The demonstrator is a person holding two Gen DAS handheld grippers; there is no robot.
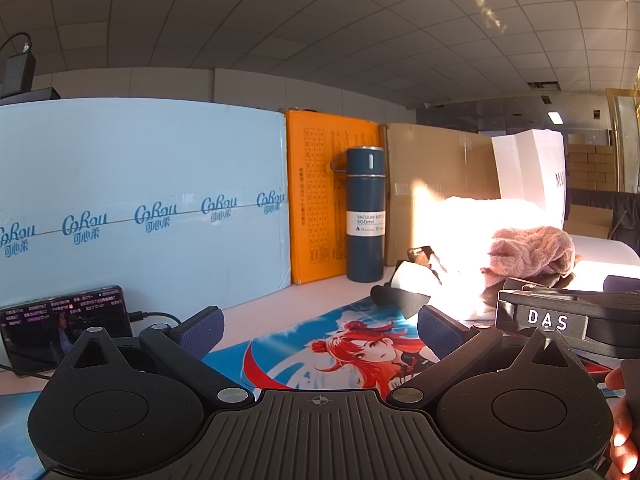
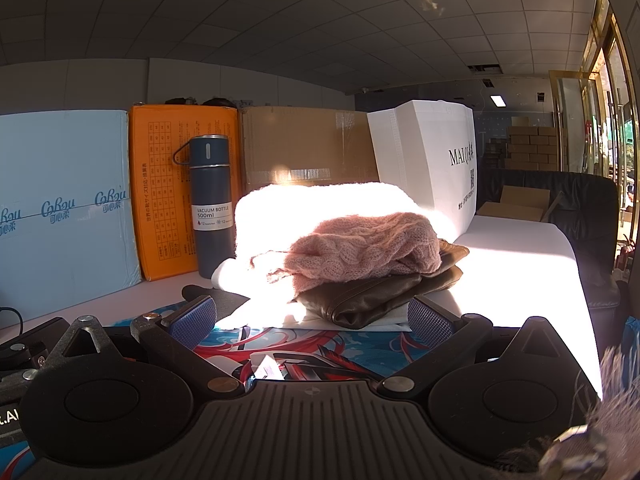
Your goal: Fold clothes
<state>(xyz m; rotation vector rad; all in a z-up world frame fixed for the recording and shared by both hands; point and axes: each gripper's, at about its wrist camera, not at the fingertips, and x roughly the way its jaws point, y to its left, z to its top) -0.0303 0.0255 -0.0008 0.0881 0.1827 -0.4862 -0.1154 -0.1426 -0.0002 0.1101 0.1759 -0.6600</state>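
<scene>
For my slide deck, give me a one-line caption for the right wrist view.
Open right gripper faces a pink cable-knit sweater atop a folded brown leather garment.

- one pink knit sweater (image 2: 360, 246)
- one brown leather garment (image 2: 372, 300)
- one white fluffy garment (image 2: 320, 204)
- one vacuum bottle (image 2: 210, 204)
- three boxes: blue box (image 2: 60, 208), orange box (image 2: 160, 184), brown box (image 2: 304, 144)
- one white bag (image 2: 432, 160)
- one phone (image 1: 60, 320)

Pink knit sweater (image 2: 360, 246) bunched atop folded brown leather garment (image 2: 376, 296), fluffy white garment (image 2: 320, 204) behind

Hard sunlight from the right blows out the fluffy white garment (image 2: 320, 208); fisheye edges curve, corners dark.
</scene>
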